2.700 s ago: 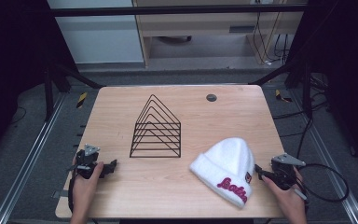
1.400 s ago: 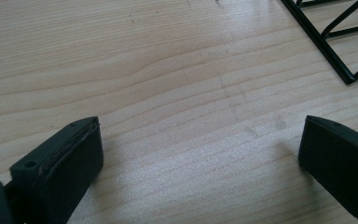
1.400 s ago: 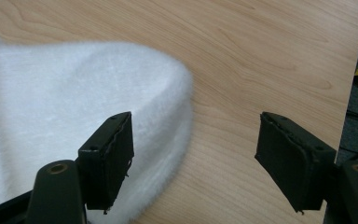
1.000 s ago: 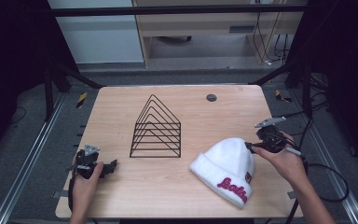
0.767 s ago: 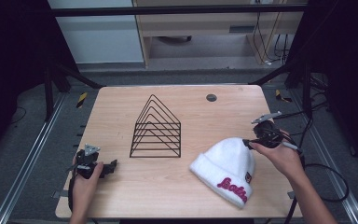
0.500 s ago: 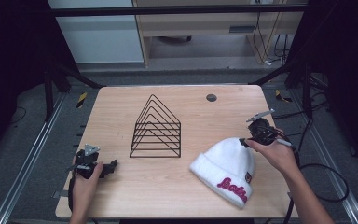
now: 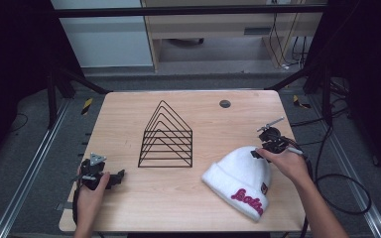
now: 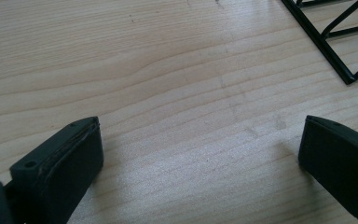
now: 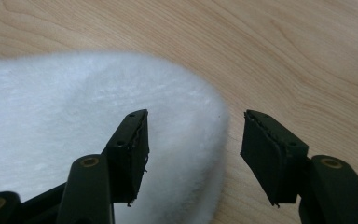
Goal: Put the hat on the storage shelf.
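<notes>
White beanie (image 7: 240, 179) is lying flat at the near right of the table (image 7: 129, 106), crown toward the far side, cuff with red lettering toward the near edge; right gripper (image 7: 267, 147) is poised at the crown edge, jaws part-way apart and just been closing, crown edge (image 9: 186, 140) between them but not pinched yet, one jaw over the fleece, the other over bare wood.

Risks, judged: only a thin fold of pile may be caught if the jaws close this high, so the hat could slip out on lifting; the outer jaw may scrape the wood if lowered further; a single-point grab at the crown would let the cuff drag and swing toward the wire rack (image 7: 166, 136).

Left gripper (image 7: 99, 173) is parked at the near left, jaws wide apart over bare wood, nothing held.

Hard to make out: contact between the inner pad and the fleece cannot be told; the lettering cannot be read; the right gripper's tips are partly masked by the hand in the high view; the small dark disc (image 7: 224, 103) at the far edge is unidentified.
</notes>
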{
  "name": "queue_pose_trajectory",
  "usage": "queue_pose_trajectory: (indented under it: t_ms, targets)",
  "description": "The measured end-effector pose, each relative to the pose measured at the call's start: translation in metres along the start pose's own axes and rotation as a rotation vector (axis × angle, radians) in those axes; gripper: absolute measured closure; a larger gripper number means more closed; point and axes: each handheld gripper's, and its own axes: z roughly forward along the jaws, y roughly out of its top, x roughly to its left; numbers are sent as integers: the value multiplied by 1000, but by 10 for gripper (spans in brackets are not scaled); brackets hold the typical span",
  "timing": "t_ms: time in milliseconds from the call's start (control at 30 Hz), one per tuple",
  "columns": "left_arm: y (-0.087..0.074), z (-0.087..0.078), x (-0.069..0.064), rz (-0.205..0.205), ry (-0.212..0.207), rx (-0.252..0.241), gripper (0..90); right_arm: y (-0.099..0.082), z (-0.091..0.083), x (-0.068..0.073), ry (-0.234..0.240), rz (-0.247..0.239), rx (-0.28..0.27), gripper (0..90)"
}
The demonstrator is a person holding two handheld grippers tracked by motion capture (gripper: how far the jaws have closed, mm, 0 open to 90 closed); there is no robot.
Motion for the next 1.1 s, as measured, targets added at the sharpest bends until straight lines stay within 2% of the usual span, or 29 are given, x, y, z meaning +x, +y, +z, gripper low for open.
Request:
queue_pose_trajectory:
  t_ms: [100, 233, 533, 700, 767, 800, 933, 1100]
  targets:
    - [0, 0, 0, 0, 0, 0, 0, 0, 2, 0, 4, 0, 16, 424]
    - [0, 0, 0, 0, 0, 0, 0, -6, 11, -1, 19, 26, 22, 437]
    - [0, 0, 0, 1, 0, 0, 0, -18, 22, -2, 25, 47, 11, 446]
    - [0, 0, 0, 0, 0, 0, 0, -21, 24, -1, 29, 47, 3, 487]
    - [0, 0, 0, 1, 0, 0, 0, -22, 25, -1, 41, 43, 0, 545]
    - [0, 0, 0, 1, 0, 0, 0, -22, 25, -1, 41, 43, 0, 545]
    - [0, 0, 0, 0, 0, 0, 0, -23, 25, 0, 65, 36, -3, 683]
    - [0, 0, 0, 0, 0, 0, 0, -23, 25, 2, 74, 24, -9, 774]
